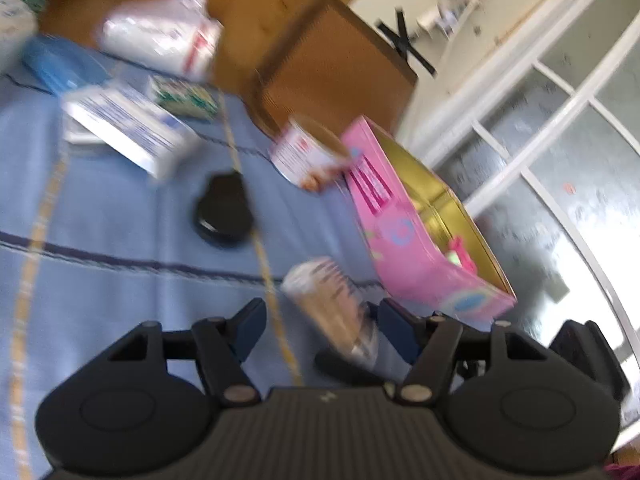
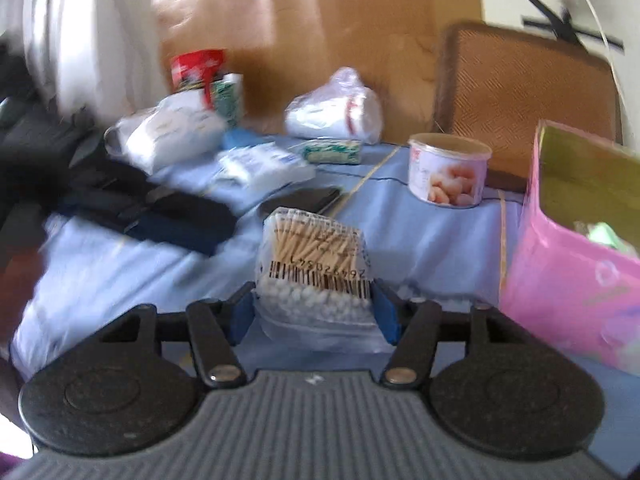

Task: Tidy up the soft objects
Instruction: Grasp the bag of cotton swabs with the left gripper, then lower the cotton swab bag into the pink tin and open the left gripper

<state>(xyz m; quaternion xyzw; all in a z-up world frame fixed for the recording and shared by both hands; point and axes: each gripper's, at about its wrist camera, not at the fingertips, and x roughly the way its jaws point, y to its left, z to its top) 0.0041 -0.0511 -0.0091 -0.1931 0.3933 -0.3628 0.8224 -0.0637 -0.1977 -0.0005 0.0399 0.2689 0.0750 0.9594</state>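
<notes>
My right gripper (image 2: 314,306) is shut on a clear bag of cotton swabs (image 2: 314,264) with wooden sticks and a barcode, held just above the blue cloth. The same bag (image 1: 334,304) shows in the left wrist view, with the right gripper's dark body below it. My left gripper (image 1: 320,324) is open and empty, its blue pads on either side of that bag without touching it. A pink tin box (image 1: 424,240) with a gold inside stands open at the right; it also shows in the right wrist view (image 2: 568,264).
On the blue cloth (image 1: 100,208) lie a round tin can (image 2: 448,172), a black lid (image 1: 224,212), white packets (image 1: 132,132), a green-white pack (image 2: 332,151) and a white plastic bag (image 2: 336,114). A brown chair back (image 2: 520,96) stands behind.
</notes>
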